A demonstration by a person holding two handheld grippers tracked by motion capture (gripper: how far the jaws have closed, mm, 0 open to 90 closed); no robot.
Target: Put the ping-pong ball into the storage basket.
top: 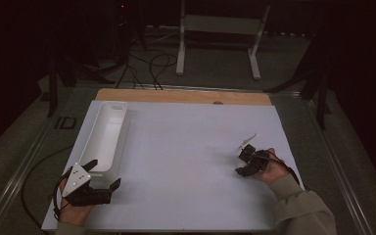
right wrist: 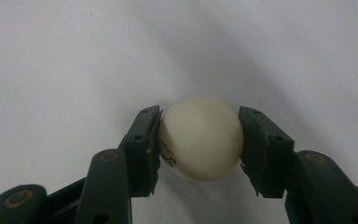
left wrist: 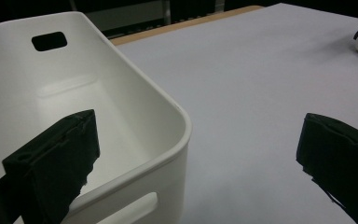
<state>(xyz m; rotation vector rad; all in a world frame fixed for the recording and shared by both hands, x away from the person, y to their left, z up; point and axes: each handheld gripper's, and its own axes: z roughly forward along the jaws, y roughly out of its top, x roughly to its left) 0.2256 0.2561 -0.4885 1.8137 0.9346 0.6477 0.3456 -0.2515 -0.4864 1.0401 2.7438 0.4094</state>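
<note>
ball: small, smooth, cream-white ball [right wrist: 200, 138] with a bit of red and dark print on one side, sitting clamped between the two black jaws in the right gripper view, right over the white table sheet; whether resting on it or just clear of it, cannot tell.
right hand-held gripper: right hand-held gripper [top: 250, 157] gripping the ball, jaws drawn in until both pads are pressing on its sides; in the high view, sitting at the right side of the table [top: 191, 161], near the sheet's right edge.
left hand-held gripper: left hand-held gripper [top: 104, 172] standing wide open and holding nothing, hovering at the near end of the long white plastic bin [top: 108, 137], one jaw over the bin's inside, the other over the sheet.
bin: lying lengthwise along the left side of the table, looking empty inside in the left gripper view, a cut-out handle hole at each end.
done so far: judging by the grip, pick-up of the ball just completed.
left to do: probably carrying the ball across the table to the bin, well apart from it now, and letting go inside; nothing delivered yet.
risk: smooth round ball possibly slipping out if squeezed off-centre.
</note>
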